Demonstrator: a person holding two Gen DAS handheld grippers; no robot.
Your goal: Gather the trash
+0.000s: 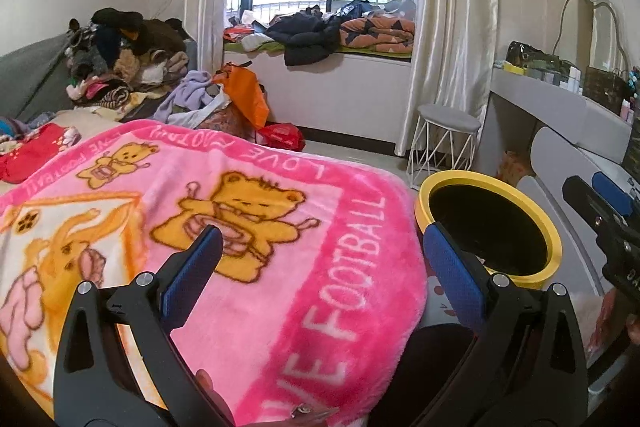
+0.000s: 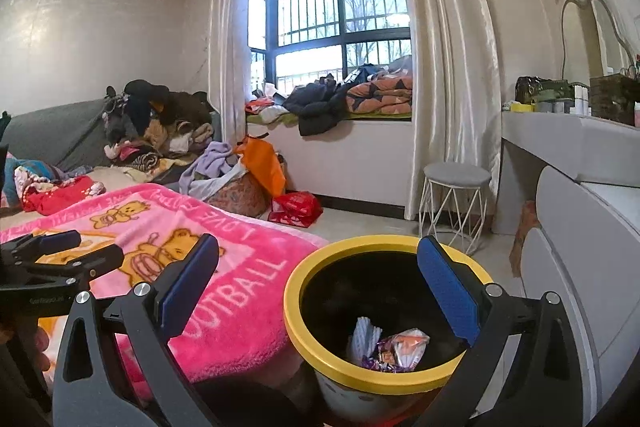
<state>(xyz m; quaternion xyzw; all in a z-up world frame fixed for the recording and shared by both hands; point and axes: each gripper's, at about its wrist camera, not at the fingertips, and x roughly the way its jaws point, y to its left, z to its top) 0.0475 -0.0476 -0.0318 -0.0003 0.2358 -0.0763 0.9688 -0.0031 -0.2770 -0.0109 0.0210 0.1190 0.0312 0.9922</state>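
My right claw [image 2: 318, 301] is spread wide and holds nothing; its blue pads [image 2: 448, 291] straddle the yellow rim of the trash bin [image 2: 308, 343] without touching it. My left claw [image 1: 320, 275] is equally wide and empty, poised over the pink blanket [image 1: 280, 227] on the bed. The bin stands on the floor just beside the bed's corner, below my right claw. Inside it lie a crumpled snack wrapper [image 2: 400, 347] and a white scrap [image 2: 362, 337]. I judge a release is complete or a new pickup is due. No loose trash shows on the blanket, so scan first. For any later drop, centre the claw over the bin's mouth, clear of the rim, then part the pads fully. The stool [image 2: 456, 199] stands well apart from the bin.
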